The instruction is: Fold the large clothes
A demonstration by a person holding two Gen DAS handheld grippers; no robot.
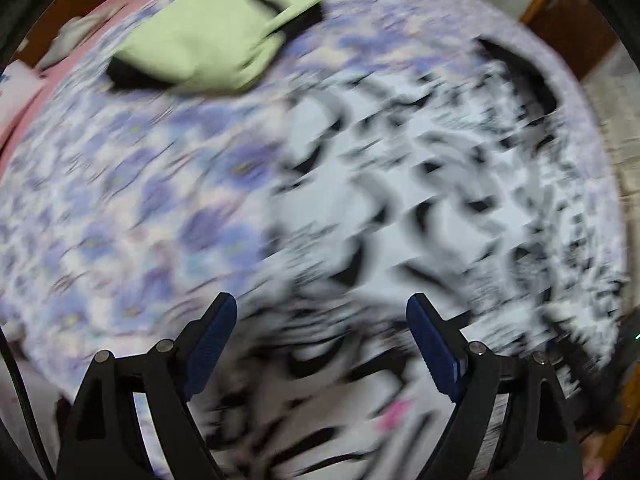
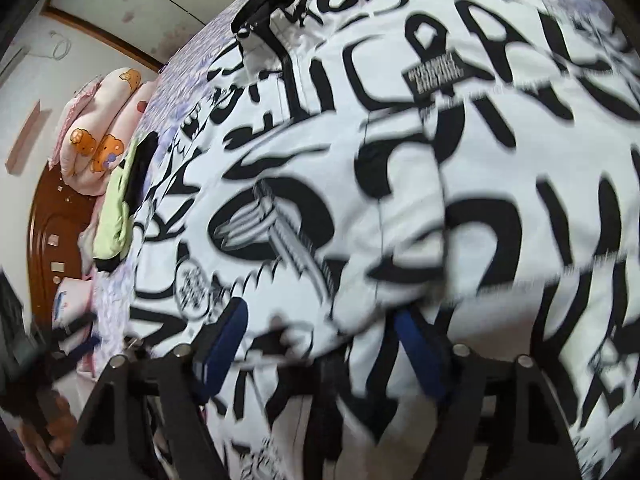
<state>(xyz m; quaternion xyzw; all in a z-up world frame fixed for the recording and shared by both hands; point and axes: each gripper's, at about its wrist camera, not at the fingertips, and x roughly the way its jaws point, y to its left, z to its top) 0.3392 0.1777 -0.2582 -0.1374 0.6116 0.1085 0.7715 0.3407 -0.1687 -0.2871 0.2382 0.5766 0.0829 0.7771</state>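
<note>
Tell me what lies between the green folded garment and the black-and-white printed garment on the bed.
Only bare floral bedsheet lies between green folded garment and printed garment, seen in the left wrist view.

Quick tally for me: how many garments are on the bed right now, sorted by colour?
Black-and-white printed garment, spread on the floral bedspread: 1
Light green garment with black trim, folded, lying apart near the head of the bed: 1
Total: 2 garments

Pink bedding with bear print is piled by the headboard; not counted as clothing.

Jacket [image 2: 360, 160] on bed [image 1: 120, 220]
</note>
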